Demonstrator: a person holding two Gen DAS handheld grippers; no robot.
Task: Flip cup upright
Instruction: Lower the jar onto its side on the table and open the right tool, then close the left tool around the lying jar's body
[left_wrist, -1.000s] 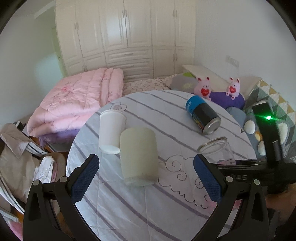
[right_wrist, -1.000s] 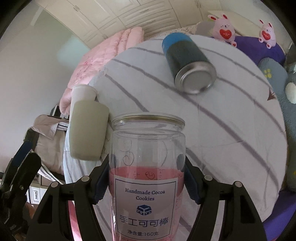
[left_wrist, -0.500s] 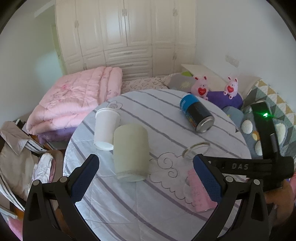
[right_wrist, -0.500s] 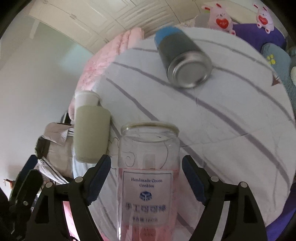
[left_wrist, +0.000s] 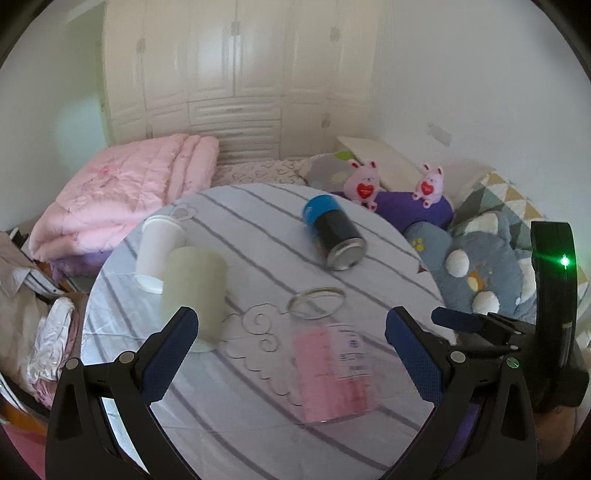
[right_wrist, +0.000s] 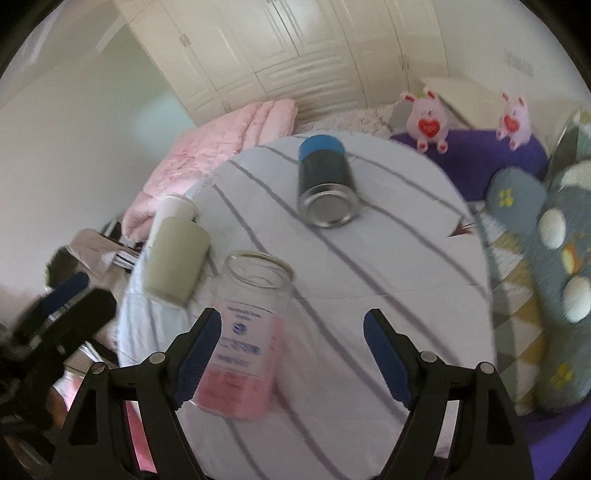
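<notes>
**Jar released, standing upright**

A second ago the right gripper (right_wrist: 291, 354) was clamped on the clear jar (left_wrist: 332, 354); now its jaws are spread wide with nothing between them, and it has pulled back. The jar stands mouth-up on the striped surface (left_wrist: 258, 229), just left of the right gripper's left finger. The left gripper (left_wrist: 291, 354) hangs with jaws spread wide, empty. A green cup (left_wrist: 194, 291) and a white cup (left_wrist: 157, 251) stand upside down, touching. A dark can (left_wrist: 334, 232) lies on its side beyond.
</notes>
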